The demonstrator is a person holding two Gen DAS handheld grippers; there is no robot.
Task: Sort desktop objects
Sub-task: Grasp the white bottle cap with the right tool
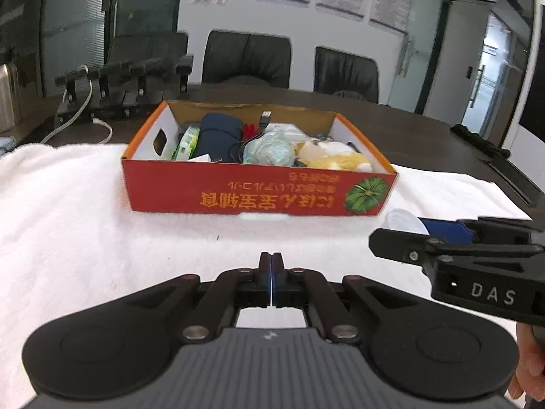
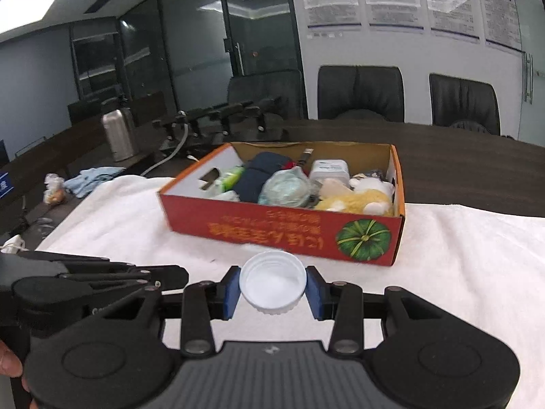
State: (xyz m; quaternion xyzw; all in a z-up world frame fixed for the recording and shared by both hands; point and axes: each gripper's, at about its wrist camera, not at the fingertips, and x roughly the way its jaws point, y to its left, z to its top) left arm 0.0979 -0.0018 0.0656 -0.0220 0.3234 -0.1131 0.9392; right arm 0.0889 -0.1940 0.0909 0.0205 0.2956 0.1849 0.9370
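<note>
I can read "DAS" in pale letters on the black body of the right gripper [image 1: 402,238]. The red box [image 1: 259,187] carries yellow Japanese print upside down beside a green pumpkin picture, too blurred for me to make out. The wall posters [image 2: 391,3] are illegible.

A dark table [image 2: 477,177] carries a white towel [image 2: 460,255] and steel flask [image 2: 117,134].

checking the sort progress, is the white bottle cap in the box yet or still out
Out. The white bottle cap sits clamped between the right claw pads, hollow side up, short of the red cardboard box over the white towel.
</note>
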